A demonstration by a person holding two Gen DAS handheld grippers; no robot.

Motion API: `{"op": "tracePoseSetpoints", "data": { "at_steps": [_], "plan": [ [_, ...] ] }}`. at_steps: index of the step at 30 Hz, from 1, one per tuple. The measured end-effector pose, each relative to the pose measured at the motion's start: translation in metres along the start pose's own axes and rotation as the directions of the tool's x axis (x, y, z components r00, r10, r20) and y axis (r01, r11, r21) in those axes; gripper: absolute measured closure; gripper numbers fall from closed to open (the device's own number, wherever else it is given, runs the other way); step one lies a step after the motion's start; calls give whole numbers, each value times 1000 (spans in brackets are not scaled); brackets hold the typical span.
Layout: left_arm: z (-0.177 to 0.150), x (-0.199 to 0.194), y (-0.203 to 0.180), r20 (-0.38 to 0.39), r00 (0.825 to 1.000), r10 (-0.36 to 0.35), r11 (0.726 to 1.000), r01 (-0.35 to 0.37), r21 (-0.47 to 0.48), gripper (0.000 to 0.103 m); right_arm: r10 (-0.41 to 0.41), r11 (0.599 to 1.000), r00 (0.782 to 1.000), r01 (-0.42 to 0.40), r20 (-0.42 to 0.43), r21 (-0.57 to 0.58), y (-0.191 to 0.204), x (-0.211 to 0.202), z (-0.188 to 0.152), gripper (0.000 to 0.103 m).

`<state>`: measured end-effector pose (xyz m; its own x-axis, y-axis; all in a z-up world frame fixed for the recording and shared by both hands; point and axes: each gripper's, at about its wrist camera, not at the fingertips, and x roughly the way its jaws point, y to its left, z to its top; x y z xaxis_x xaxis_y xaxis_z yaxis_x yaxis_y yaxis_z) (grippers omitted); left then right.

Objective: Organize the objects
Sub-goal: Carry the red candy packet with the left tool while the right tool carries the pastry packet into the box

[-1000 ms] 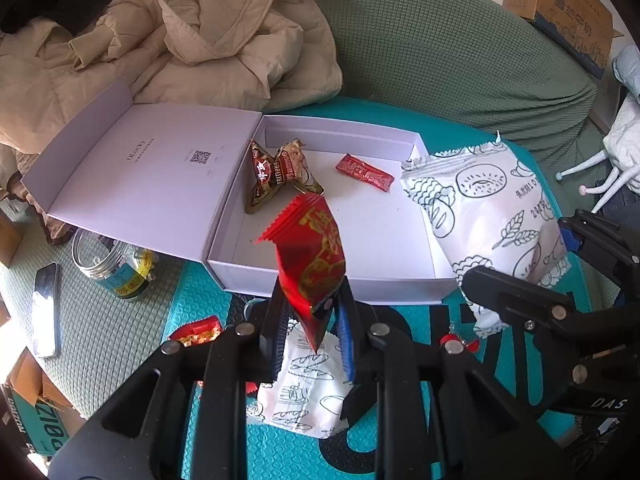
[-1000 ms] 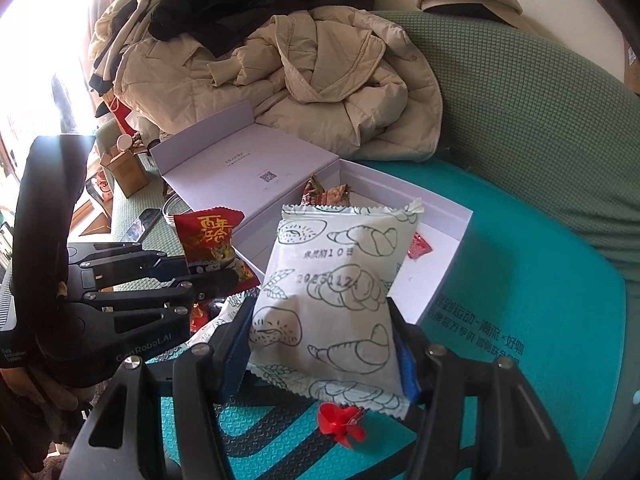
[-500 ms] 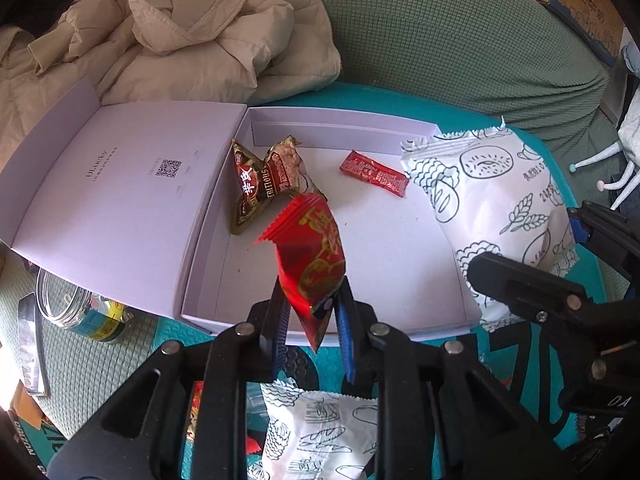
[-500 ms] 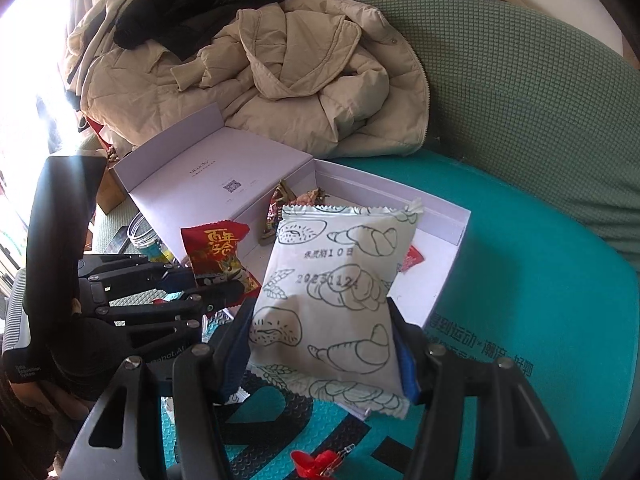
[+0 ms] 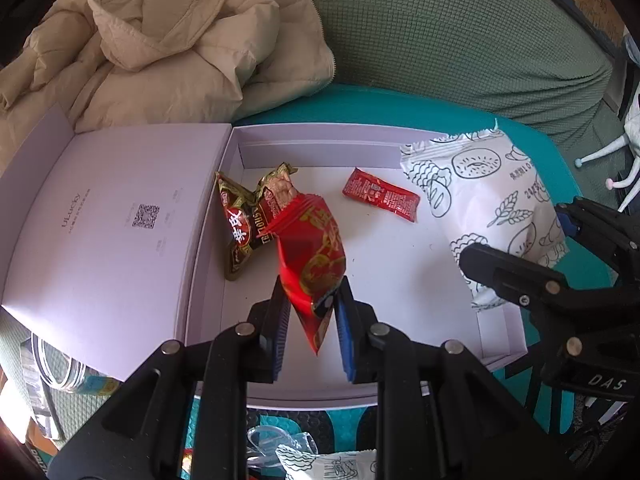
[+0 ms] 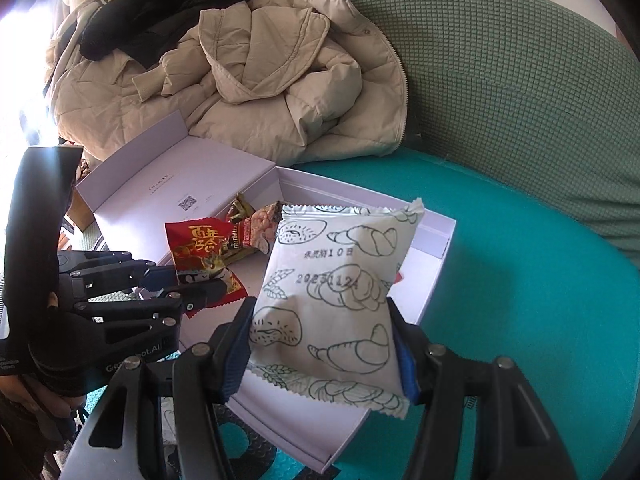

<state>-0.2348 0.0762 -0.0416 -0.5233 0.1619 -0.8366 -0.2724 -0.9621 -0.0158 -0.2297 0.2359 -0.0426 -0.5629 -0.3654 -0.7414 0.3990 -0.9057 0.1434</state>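
Left gripper [image 5: 310,312] is clamping a red snack packet [image 5: 314,256] at its lower end, holding it above the open lavender box [image 5: 360,394]. Right gripper [image 6: 322,350] is gripping a white bread packet [image 6: 332,300] by both sides, over the box's right part. Lying inside the box: a brown peanut packet [image 5: 244,220] by the left wall and a small red sachet [image 5: 380,194] toward the back. A beige jacket [image 5: 160,48] is lying behind the box.

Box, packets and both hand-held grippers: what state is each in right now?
Box: lid open, laid flat.
Left hand-held gripper: shut on red packet, held over the box.
Right hand-held gripper: shut on white bread packet, over the box.
Brown packets: lying in box.
Small red sachet: lying in box.
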Motion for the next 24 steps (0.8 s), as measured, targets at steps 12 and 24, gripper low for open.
{"op": "tracePoseSetpoints", "data": {
  "at_steps": [12,24],
  "plan": [
    [14,17,6,14,998,55,998,-56,41,83,-37,998,999,37,9,-44,-3,20,21,42],
    [12,41,15,-36,998,52,998,-52,19,83,-72,996,997,70,-36,-60,-2,46,25,42]
  ]
}}
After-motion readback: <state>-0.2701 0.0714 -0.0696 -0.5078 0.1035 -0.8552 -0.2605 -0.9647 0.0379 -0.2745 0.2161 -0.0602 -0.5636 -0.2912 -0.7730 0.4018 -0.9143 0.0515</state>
